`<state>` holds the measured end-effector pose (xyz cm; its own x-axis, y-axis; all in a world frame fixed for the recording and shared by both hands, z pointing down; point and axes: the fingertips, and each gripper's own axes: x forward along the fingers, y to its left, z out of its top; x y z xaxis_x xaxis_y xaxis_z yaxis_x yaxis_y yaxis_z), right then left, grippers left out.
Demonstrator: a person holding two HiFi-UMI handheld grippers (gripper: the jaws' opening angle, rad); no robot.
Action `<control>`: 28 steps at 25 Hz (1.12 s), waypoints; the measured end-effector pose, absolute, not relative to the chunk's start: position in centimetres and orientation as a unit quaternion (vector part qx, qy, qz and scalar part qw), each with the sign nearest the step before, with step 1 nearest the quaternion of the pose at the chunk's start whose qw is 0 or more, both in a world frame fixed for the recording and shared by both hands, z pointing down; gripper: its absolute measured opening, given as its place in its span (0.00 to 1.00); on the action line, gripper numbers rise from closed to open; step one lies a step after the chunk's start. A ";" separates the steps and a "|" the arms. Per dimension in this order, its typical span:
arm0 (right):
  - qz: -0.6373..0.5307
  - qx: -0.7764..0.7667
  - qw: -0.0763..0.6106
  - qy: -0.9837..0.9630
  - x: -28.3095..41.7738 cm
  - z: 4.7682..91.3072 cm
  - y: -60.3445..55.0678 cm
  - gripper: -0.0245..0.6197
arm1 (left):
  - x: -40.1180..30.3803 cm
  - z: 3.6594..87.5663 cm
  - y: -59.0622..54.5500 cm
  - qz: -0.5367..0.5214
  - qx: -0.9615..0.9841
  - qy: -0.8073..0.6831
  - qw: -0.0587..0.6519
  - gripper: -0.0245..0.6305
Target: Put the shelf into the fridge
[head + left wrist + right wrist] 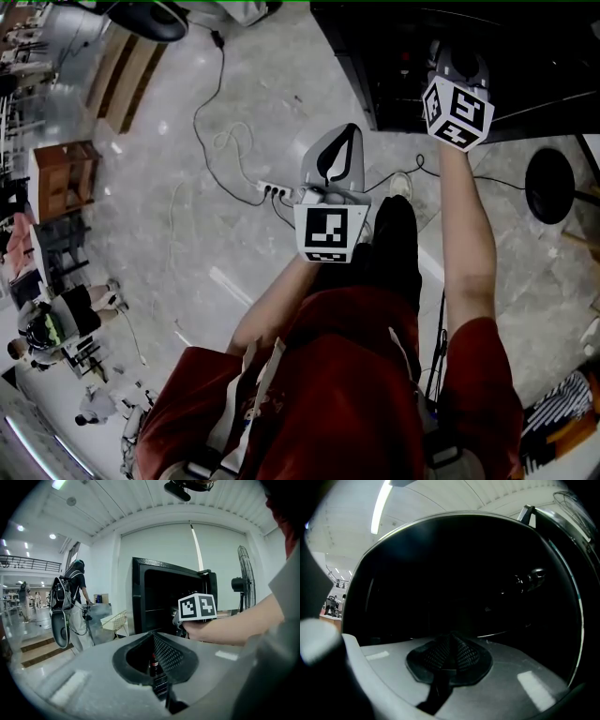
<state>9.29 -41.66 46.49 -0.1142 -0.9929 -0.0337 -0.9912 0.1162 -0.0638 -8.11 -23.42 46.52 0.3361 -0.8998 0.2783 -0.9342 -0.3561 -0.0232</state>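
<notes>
The black fridge [469, 47] stands open at the head view's top right; its dark inside fills the right gripper view. My right gripper [450, 637] is shut with nothing between its pads and reaches into the fridge [164, 602]. Its marker cube [457, 111] shows at the opening. A thin pale edge [501, 633] runs across inside; whether it is the shelf I cannot tell. My left gripper [349, 131] hangs lower, out in front of the fridge, over the floor. Its jaws [153, 637] stand a narrow gap apart and hold nothing.
A power strip [274, 192] with loose cables lies on the floor left of the fridge. A black round stool [548, 183] stands at the right. Wooden steps [127, 75] are far left. A person with a backpack [72, 602], a wire chair [117, 620] and a fan [243, 583] stand around.
</notes>
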 end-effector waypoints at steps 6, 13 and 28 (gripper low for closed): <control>-0.019 -0.661 0.014 0.750 9.4 46.8 -41.4 0.03 | -7.7 46.2 -23.1 0.119 0.816 -0.561 0.069 0.05; -0.031 -0.659 -0.015 0.751 9.4 47.2 -36.9 0.03 | -8.4 44.6 -21.9 0.100 0.815 -0.566 0.070 0.05; -0.082 -0.640 -0.041 0.763 9.0 45.3 -16.4 0.03 | -12.7 42.0 -17.2 0.089 0.814 -0.572 0.037 0.05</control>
<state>8.95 -16.42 45.33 -0.1780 -0.9696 0.1678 -0.9831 0.1680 -0.0723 -12.70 -17.24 41.99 0.3293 -0.9253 0.1881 -0.9387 -0.3424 -0.0410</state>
